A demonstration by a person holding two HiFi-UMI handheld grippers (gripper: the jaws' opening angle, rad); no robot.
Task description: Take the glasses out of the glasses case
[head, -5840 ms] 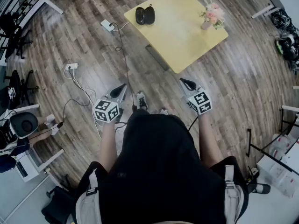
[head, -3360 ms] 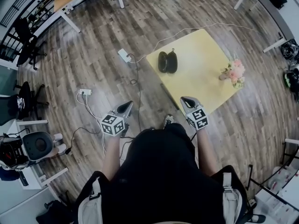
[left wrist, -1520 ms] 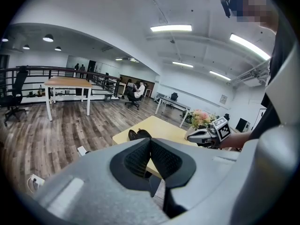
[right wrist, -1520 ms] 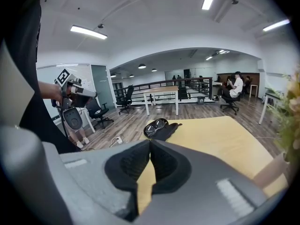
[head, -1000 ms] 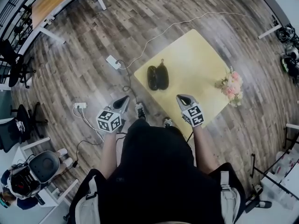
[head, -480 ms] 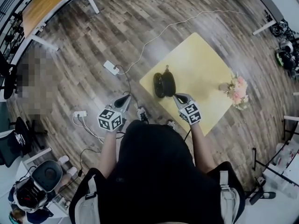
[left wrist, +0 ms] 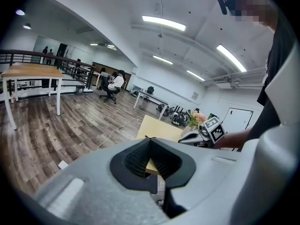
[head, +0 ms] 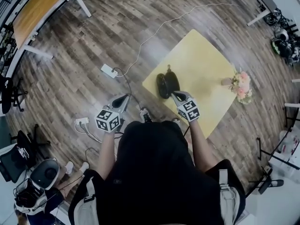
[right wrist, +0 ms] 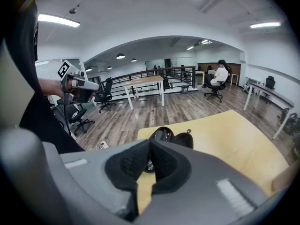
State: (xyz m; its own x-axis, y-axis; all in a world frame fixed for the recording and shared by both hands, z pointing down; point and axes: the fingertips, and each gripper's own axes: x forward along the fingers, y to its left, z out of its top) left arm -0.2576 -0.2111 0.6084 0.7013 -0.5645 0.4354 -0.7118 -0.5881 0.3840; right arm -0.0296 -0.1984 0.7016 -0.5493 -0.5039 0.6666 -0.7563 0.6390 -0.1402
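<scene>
A black glasses case (head: 167, 83) lies open, both halves spread, near the left corner of the low yellow table (head: 201, 62). In the right gripper view the case (right wrist: 172, 137) sits just past the jaws, and something shiny, probably the glasses (right wrist: 161, 135), shows in its left half. My right gripper (head: 175, 95) hovers at the case's near edge, jaws shut with nothing between them. My left gripper (head: 123, 98) hangs over the floor left of the table, also shut and empty. Its tips (left wrist: 150, 142) point toward the table corner.
A vase of pink flowers (head: 242, 86) stands at the table's right edge. White power strips (head: 108, 70) and cables trail over the wooden floor to the left. A wooden desk (head: 40, 11) stands at the far left, office chairs and gear around the room's edges.
The person has walked up to the table. My right gripper has come forward over the table's near edge to the case. The left gripper has stayed low over the floor.
</scene>
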